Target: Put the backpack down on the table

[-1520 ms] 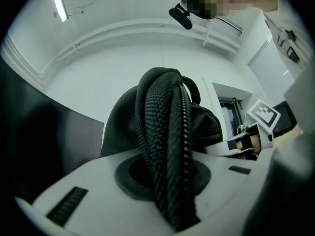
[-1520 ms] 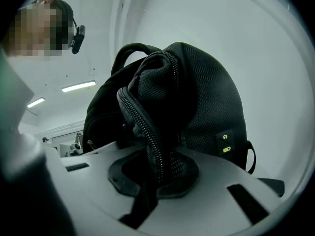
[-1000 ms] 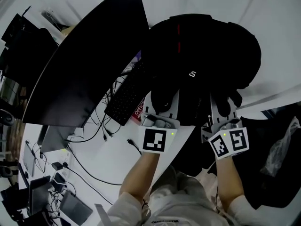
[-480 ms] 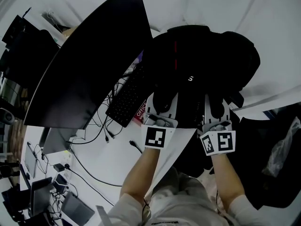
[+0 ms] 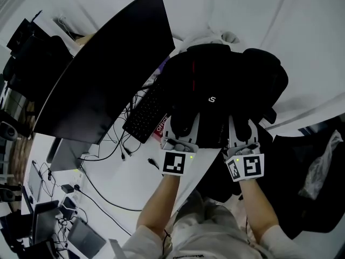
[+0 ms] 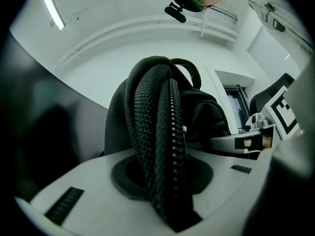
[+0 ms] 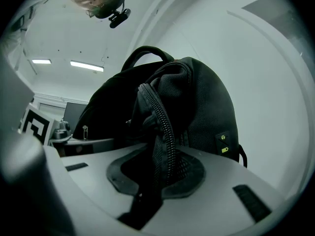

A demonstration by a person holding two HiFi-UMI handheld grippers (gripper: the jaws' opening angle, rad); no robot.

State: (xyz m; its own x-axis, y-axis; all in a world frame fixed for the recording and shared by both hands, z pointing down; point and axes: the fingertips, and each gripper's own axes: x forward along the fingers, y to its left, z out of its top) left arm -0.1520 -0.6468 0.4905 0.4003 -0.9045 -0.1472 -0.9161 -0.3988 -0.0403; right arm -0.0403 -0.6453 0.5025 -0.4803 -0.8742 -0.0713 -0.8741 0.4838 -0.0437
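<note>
- black woven backpack [image 5: 226, 85], rounded, with ridged zipper folds.
- left gripper [image 5: 181, 124], right gripper [image 5: 241, 127]: jaws just eased apart, still narrow, each pinching a fold.
- flat monitor [image 5: 102, 85] edge just left.

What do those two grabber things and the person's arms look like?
The left gripper and right gripper are light grey, each with two flat jaws and dark round pads. Each carries a white cube with black square patterns. The person wears a pale top with sleeves.

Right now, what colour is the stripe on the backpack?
Red stripe on a black backpack; clearest in the head view.
</note>
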